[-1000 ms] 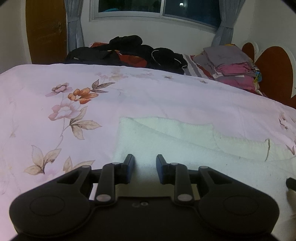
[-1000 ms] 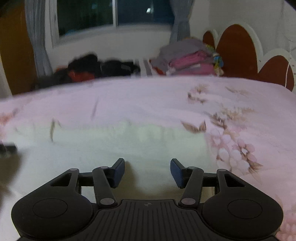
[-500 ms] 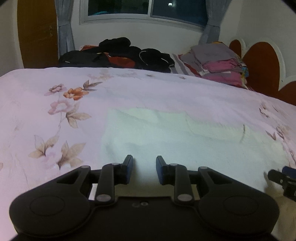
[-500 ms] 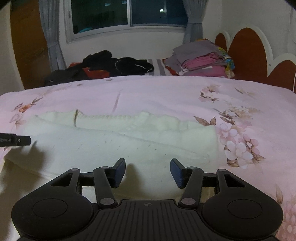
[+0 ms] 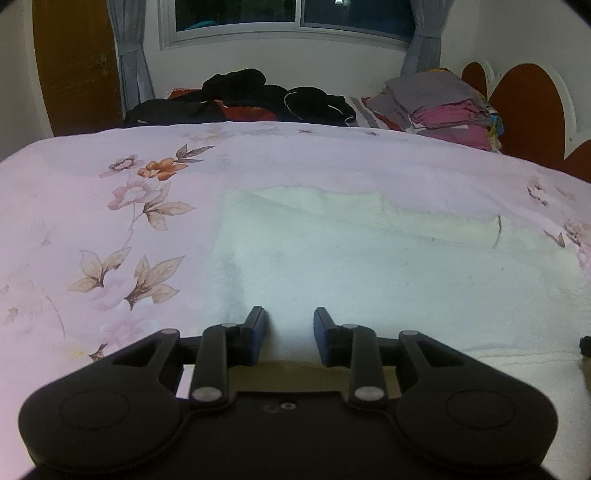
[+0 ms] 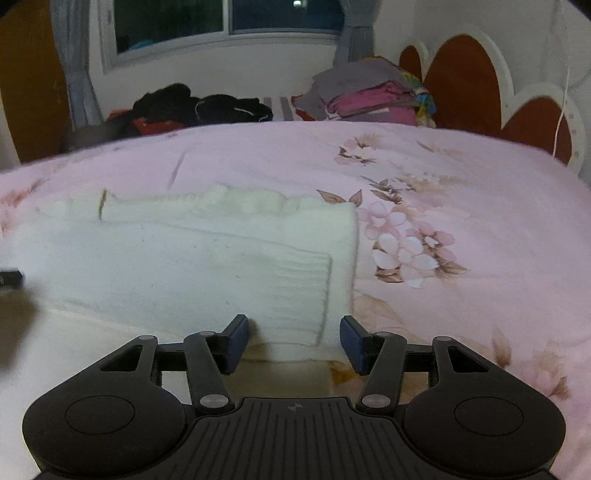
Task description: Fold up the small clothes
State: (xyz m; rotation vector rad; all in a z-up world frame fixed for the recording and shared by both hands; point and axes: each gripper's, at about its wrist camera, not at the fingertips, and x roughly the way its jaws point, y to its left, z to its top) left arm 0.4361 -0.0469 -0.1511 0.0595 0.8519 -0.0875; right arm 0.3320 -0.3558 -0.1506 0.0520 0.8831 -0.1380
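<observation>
A white knitted garment (image 5: 369,258) lies spread flat on the pink floral bedspread (image 5: 110,206). It also shows in the right wrist view (image 6: 184,266), with a ribbed cuff (image 6: 295,295) near its right end. My left gripper (image 5: 290,336) is open and empty, low over the garment's near left edge. My right gripper (image 6: 293,341) is open and empty, with the ribbed cuff's near edge between its fingers. A tip of the left gripper (image 6: 11,278) shows at the left border of the right wrist view.
A heap of dark clothes (image 5: 243,96) and a stack of folded grey and pink clothes (image 5: 443,103) lie at the far side of the bed. A red and white headboard (image 6: 480,96) stands at the right. A window (image 5: 295,18) and curtains are behind.
Both grippers have drawn back and lowered toward the garment's near edge. The right gripper has shifted right to the ribbed cuff and opened wider.
</observation>
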